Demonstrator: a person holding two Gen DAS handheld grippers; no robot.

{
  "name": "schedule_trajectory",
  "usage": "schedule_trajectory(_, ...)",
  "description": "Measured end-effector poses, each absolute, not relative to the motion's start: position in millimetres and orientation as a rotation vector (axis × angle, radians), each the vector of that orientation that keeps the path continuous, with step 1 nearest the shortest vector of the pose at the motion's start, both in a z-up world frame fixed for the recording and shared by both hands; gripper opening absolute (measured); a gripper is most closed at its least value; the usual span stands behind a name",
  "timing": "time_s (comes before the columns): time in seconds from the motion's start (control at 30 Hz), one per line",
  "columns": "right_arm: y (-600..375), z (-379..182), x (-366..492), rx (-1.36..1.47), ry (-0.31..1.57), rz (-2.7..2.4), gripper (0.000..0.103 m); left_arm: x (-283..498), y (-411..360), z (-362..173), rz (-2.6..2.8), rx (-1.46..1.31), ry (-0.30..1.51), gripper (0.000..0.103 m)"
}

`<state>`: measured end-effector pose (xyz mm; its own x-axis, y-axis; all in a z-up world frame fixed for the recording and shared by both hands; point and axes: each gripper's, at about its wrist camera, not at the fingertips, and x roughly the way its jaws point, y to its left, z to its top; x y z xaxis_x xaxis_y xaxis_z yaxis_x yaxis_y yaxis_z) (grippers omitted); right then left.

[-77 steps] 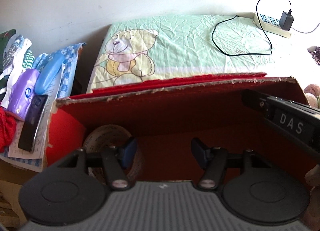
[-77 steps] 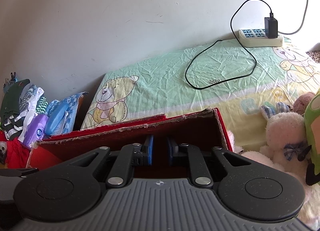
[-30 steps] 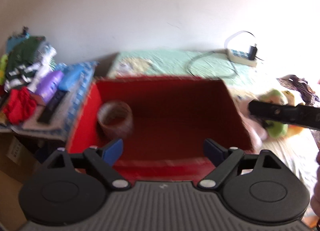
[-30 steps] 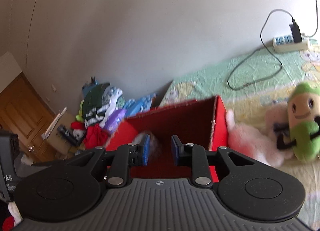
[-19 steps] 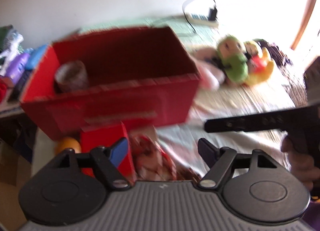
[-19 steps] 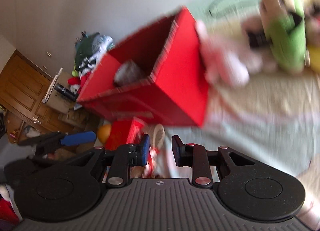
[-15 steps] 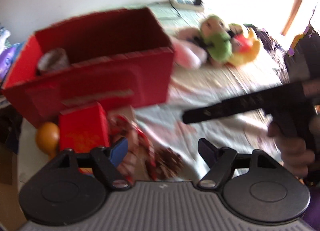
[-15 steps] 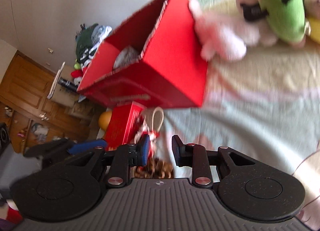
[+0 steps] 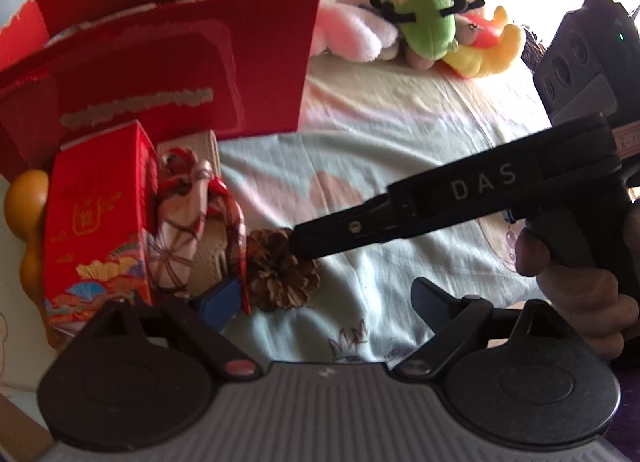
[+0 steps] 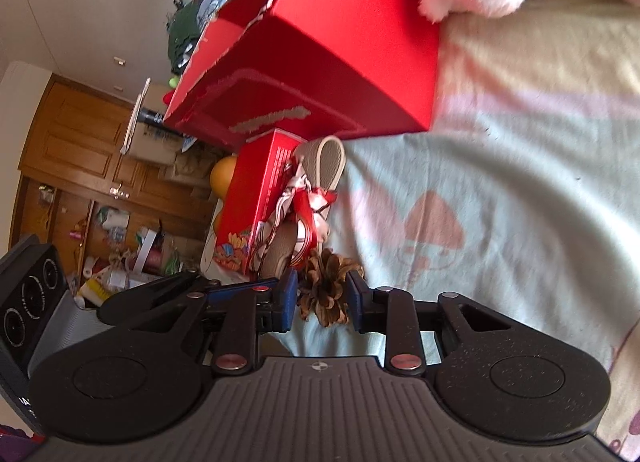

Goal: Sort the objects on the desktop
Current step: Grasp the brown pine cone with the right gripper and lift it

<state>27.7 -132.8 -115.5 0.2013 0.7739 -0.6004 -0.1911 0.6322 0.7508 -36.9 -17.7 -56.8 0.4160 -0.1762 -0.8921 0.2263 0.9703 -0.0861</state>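
Both grippers have come away from the open top of the large red box (image 9: 168, 61) and now sit low over the bedsheet (image 9: 400, 149) in front of it; the right jaws, near together before, now stand wider.

Right gripper (image 10: 322, 298): jaws part-open, one blue pad on each side of the pine cone (image 10: 326, 286). Contact with the cone cannot be told. In the left wrist view it shows as a black bar (image 9: 440, 201) whose tip reaches the cone (image 9: 280, 270), with a hand (image 9: 580, 282) on its grip.

Left gripper (image 9: 316, 298): jaws wide apart, holding nothing; its left blue pad lies just beside the cone and the ribbon bundle.

Pine cone: brown, on the pale sheet, just right of the bundle and well in front of the large box.

Ribbon bundle (image 9: 188, 221): red, white and brown patterned ribbon tied around a beige item, standing between the small red carton (image 9: 100, 221) and the cone.

Small red carton: upright, gold print and a coloured band at its base, touching the bundle.

Orange rounded object (image 9: 28, 201): left of the carton, partly hidden by it.

Large red box: torn upper edge, open top, behind the carton and bundle.

Plush toys: pink (image 9: 352, 37), green (image 9: 424, 17) and yellow (image 9: 488, 49), grouped to the right of the box.
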Motion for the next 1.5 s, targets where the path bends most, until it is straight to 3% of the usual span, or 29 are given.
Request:
schedule_trajectory(0.17, -135.4, -121.7, 28.0, 0.599, 1.210, 0.752, 0.042, -43.6, -24.4, -55.3, -0.286, 0.070, 1.100, 0.096)
schedule_trajectory(0.33, -140.1, -129.2, 29.0, 0.647, 1.246, 0.776, 0.042, -41.2, -25.8, -64.5, -0.268, 0.076, 1.112, 0.101)
schedule_trajectory(0.87, -200.3, -123.7, 11.2, 0.735, 1.224, 0.632, 0.040, -26.8, -59.6, -63.3, -0.421, 0.167, 1.062, 0.101)
schedule_trajectory(1.07, -203.4, -125.1, 9.1, 0.759, 1.223, 0.607, 0.040, -11.1, -67.7, -77.6, -0.389, 0.209, 1.060, 0.086)
schedule_trajectory(1.13, -204.3, -123.4, 8.5, 0.758, 1.212, 0.598, 0.037, -8.2, -66.2, -79.2, -0.387, 0.215, 1.062, 0.079)
schedule_trajectory(1.17, -205.5, -121.9, 8.2, 0.758, 1.203, 0.594, 0.029, -6.4, -64.8, -79.5, -0.387, 0.207, 1.067, 0.075)
schedule_trajectory(1.2, -207.0, -120.5, 8.2, 0.766, 1.197, 0.596, 0.030, -4.5, -63.5, -79.7, -0.385, 0.198, 1.070, 0.070)
schedule_trajectory(1.27, -209.5, -119.2, 8.8, 0.762, 1.193, 0.582, 0.026, -1.5, -62.0, -78.4, -0.388, 0.180, 1.067, 0.068)
schedule_trajectory(1.37, -211.3, -118.2, 9.9, 0.775, 1.181, 0.569, 0.028, 0.9, -62.9, -79.5, -0.396, 0.177, 1.071, 0.063)
schedule_trajectory(1.5, -208.0, -118.0, 11.3, 0.805, 1.177, 0.568, 0.044, -3.8, -61.2, -85.5, -0.402, 0.203, 1.084, 0.064)
